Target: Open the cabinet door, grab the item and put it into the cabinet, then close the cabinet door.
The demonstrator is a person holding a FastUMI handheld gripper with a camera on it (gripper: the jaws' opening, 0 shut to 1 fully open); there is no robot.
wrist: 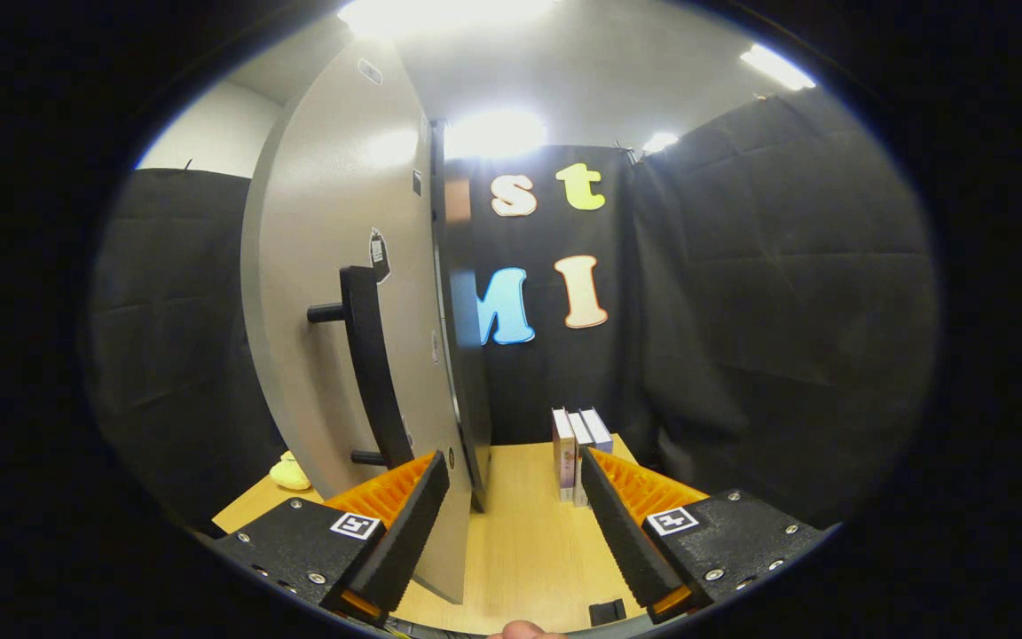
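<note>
My gripper, fingers spread apart and empty, faces the grey cabinet door swung open edge-on; its black handle sits just beyond my left finger. The boxed items stand upright on the wooden table just beyond my right fingertip

Wooden table carries upright boxes, cabinet, yellow item.

Black cloth booth walls, pale wooden tabletop, white ceiling with bright strip lights
</note>
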